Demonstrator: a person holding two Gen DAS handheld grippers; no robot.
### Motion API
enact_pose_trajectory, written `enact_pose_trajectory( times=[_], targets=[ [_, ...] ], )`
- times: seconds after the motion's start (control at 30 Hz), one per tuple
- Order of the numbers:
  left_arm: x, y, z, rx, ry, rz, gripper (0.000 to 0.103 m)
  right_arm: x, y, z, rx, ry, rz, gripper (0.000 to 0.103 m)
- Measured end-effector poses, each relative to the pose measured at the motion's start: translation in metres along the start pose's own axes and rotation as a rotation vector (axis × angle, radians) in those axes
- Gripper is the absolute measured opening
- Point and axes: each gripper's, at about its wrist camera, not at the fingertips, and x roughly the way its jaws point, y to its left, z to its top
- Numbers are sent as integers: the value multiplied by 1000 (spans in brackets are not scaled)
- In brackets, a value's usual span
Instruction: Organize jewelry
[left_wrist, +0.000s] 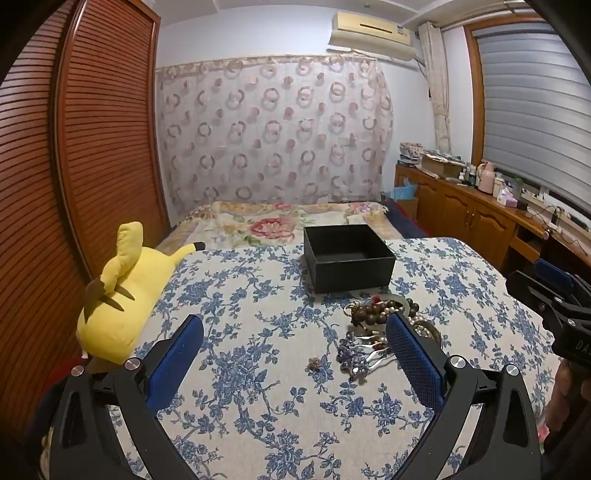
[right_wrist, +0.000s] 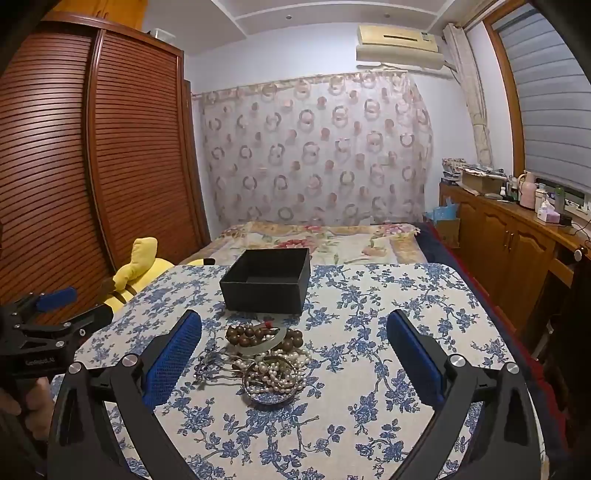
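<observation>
An open, empty black box (left_wrist: 347, 258) (right_wrist: 266, 280) stands at the far middle of the blue-flowered table (left_wrist: 258, 314) (right_wrist: 369, 325). In front of it lies a jewelry pile: brown wooden beads (right_wrist: 255, 334) (left_wrist: 373, 310), a pale jade bangle (right_wrist: 264, 343), white pearls (right_wrist: 279, 373), a metal bangle (right_wrist: 269, 397), a purple hair ornament (left_wrist: 351, 354) and a small brooch (left_wrist: 316, 363). My left gripper (left_wrist: 295, 339) is open, left of the pile. My right gripper (right_wrist: 293, 339) is open above the pile. Both are empty.
A yellow plush toy (left_wrist: 122, 295) (right_wrist: 142, 266) lies at the table's left edge. A bed with a floral cover (left_wrist: 280, 221) is behind the table. A slatted wooden wardrobe (left_wrist: 92, 147) stands left, a cluttered wooden cabinet (left_wrist: 472, 206) right.
</observation>
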Motion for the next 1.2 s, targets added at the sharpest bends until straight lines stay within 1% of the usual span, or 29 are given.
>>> enact_pose_trajectory(
  times=[1.2],
  targets=[
    [-6,-2,3,4,-10,0,96,-2,1,0,1,0,3,101]
  ],
)
